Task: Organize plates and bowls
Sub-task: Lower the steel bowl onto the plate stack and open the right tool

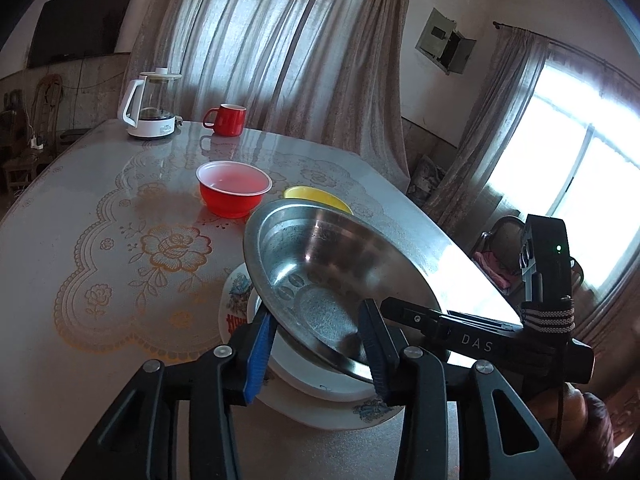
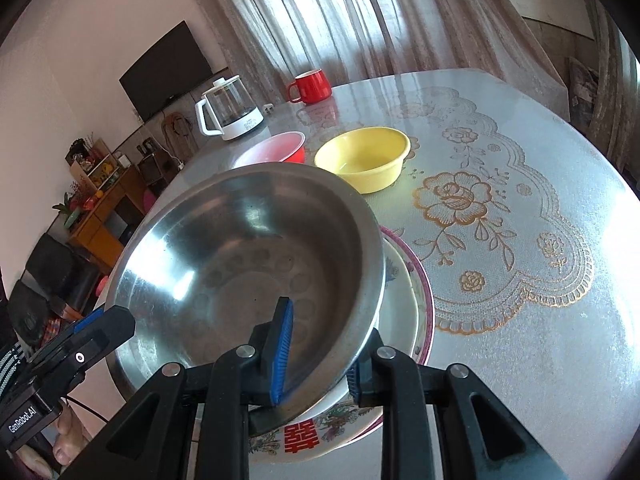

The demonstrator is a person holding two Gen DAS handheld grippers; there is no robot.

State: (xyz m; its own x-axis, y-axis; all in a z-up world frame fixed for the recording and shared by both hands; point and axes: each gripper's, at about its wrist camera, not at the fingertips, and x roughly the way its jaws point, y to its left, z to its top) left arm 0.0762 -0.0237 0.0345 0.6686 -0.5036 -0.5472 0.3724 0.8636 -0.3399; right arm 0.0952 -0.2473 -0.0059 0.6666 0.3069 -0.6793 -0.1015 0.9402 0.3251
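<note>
Steel bowl [image 2: 248,256] being gripped at its rim — tilted above stacked plates [image 2: 404,280]

The rim is being pinched between the blue pads of the right gripper [image 2: 316,356], while the left gripper [image 2: 100,328] is being held beside the bowl's far edge. Behind, a yellow bowl [image 2: 362,158] and a red bowl [image 2: 276,150] are being left side by side on the table [image 2: 540,200].

Table [image 2: 520,340] — plate [image 2: 416,280], red bowl [image 1: 234,190], yellow bowl [image 2: 364,156], mug [image 2: 312,86], kettle [image 1: 150,106].
</note>
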